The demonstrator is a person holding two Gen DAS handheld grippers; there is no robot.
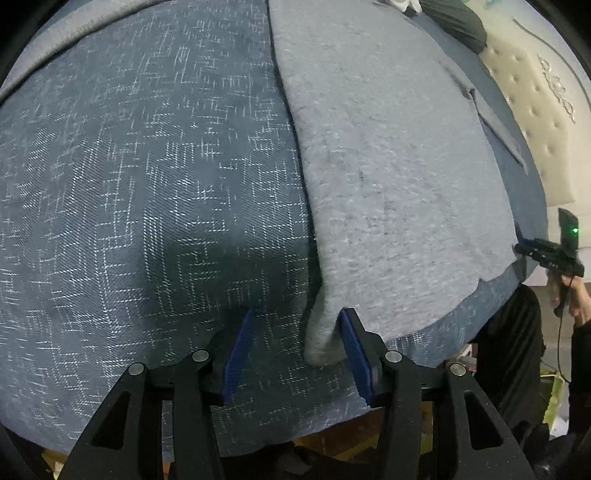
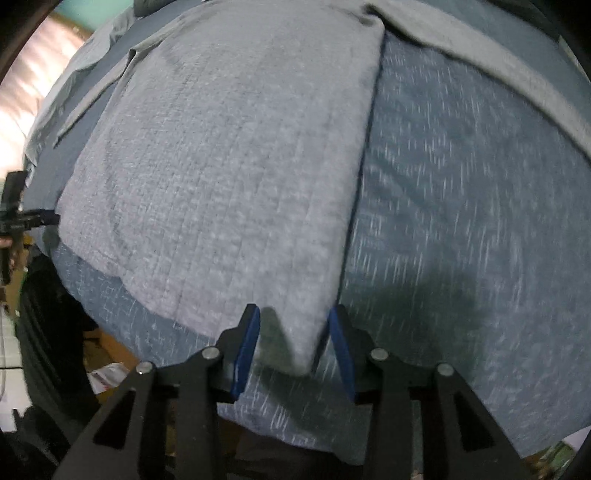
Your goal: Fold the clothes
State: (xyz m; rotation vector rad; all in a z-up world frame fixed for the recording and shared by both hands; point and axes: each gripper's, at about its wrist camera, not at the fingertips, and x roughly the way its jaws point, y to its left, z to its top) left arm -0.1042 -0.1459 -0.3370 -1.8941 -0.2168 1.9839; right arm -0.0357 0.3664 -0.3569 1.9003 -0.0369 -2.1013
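A pale grey fleecy garment (image 1: 388,166) lies flat on a blue patterned bedspread (image 1: 147,184), folded lengthwise with a straight edge down its side. My left gripper (image 1: 295,354) points down at its near corner. The jaws stand open, with the corner resting against the right pad (image 1: 354,354) and a wide gap to the other pad. In the right wrist view the same garment (image 2: 229,166) fills the middle. My right gripper (image 2: 294,350) is open, its blue pads on either side of the other near corner without pressing it. Each gripper shows small in the other's view: the right gripper (image 1: 532,251), the left gripper (image 2: 33,218).
The bed's near edge runs just below both grippers, with wooden floor (image 1: 332,439) beneath. A cream tufted headboard (image 1: 532,110) stands at the far right. A dark garment (image 1: 458,22) lies at the bed's far end. A person's hand (image 1: 580,306) and dark clothing (image 1: 509,350) are beside the bed.
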